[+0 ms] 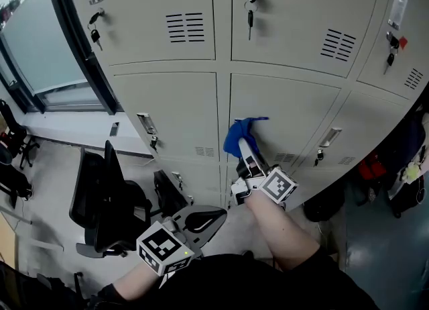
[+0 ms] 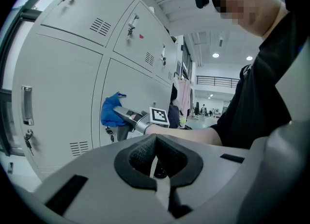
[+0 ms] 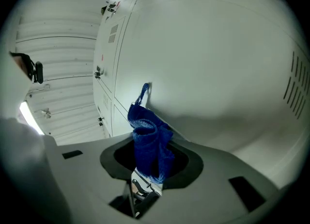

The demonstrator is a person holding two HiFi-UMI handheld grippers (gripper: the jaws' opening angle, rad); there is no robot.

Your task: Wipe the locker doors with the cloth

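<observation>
My right gripper point(image 1: 245, 149) is clamped on the bunched blue fabric cloth point(image 1: 238, 135), which touches the pale grey metal locker door point(image 1: 295, 111) at its nine o'clock edge. I'd press flat and sweep towards three o'clock. My left gripper point(image 1: 209, 218) hangs shut and empty.

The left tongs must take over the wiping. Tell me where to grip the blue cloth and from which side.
Probably best to grip the bunched free end of the blue cloth that sticks out beyond the right tongs, coming from the left along the locker door. The rest is clamped in those tongs, and the door backs it.
</observation>
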